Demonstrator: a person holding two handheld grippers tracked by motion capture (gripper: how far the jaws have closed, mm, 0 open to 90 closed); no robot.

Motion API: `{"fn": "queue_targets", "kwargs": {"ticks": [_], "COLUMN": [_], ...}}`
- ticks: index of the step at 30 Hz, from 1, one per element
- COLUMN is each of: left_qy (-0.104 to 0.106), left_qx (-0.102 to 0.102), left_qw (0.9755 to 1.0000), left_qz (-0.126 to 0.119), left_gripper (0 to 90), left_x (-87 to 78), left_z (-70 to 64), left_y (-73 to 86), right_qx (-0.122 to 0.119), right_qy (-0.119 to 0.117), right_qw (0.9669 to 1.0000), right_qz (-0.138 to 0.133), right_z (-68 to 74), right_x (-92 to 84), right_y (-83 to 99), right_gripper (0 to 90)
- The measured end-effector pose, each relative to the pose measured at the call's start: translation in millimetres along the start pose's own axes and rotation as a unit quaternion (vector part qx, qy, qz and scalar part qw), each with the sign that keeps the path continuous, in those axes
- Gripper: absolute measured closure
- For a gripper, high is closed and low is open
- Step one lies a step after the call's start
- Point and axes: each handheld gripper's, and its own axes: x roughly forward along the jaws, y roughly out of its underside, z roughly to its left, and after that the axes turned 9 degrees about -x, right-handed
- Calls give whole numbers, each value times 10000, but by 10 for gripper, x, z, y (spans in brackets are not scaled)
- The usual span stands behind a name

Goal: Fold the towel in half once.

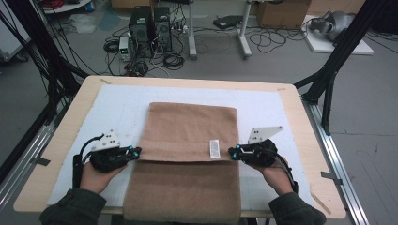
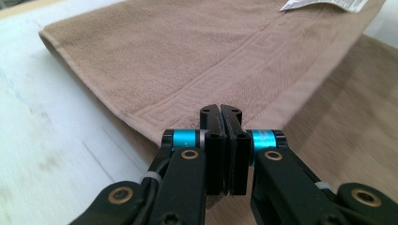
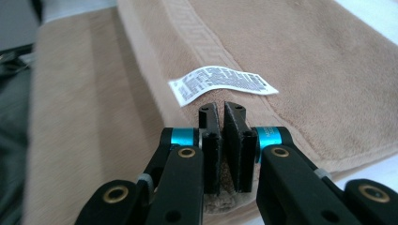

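A: How far along w/ the towel (image 1: 187, 154)?

B: Looks abt halfway, I'd say. It lies on the bench (image 1: 61, 154), on a white mat (image 1: 263, 108), and one end is already doubled over, so its hem runs across the middle of the towel w/ the white label (image 1: 214, 148) showing on top. The near part of the towel is a single layer and hangs over the bench edge toward the person.

A: The claws?

B: Left claw (image 1: 136, 152) is pressed together at the left corner of that folded hem; right claw (image 1: 233, 152) pressed together at the right corner, just beside the label. In the right gripper view a bit of towel sits pinched between the pads. In the left gripper view the corner runs under the tips, so prob pinching too, but can't tell for sure.

A: What's left?

B: Prob another fold, then letting go and smoothing.

A: Anything hidden?

B: Near end of the towel is cut off at the bottom of the high view, label print too small to read
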Motion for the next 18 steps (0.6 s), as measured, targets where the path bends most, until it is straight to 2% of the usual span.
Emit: {"fn": "queue_targets", "kwargs": {"ticks": [2,5,7,10,11,12,13,14,15,16,18], "left_qy": [5,31,59,68,126,164,145,94,25,-61,-84], "left_qx": [32,205,170,192,223,217,219,184,82,120,207], "left_qw": [10000,9998,9998,9998,9996,9994,9995,9995,9997,9998,9997], "left_qz": [4,29,19,48,139,189,197,241,215,176,106], "left_gripper": [880,880,881,881,879,869,811,701,610,530,499], "left_x": [-87,-259,-357,-459,-485,-487,-481,-465,-438,-411,-338], "left_z": [-99,-280,-376,-457,-472,-469,-460,-436,-403,-384,-327], "left_y": [91,238,328,417,452,466,471,465,447,426,364], "right_qx": [-68,-244,-354,-439,-476,-553,-521,-474,-383,-304,-202], "right_qy": [-113,-283,-429,-712,-730,-746,-795,-825,-813,-797,-605], "right_qw": [9999,9993,9984,9965,9962,9957,9955,9955,9959,9963,9978], "right_qz": [-27,11,26,-3,37,70,17,-31,-71,-123,-178], "right_z": [124,303,406,531,564,605,606,593,565,517,430], "right_x": [-27,-72,-100,-135,-140,-130,-126,-123,-120,-119,-111], "right_y": [21,15,5,2,2,14,26,36,48,62,76], "right_gripper": [854,858,861,863,854,801,729,678,647,642,598]}}
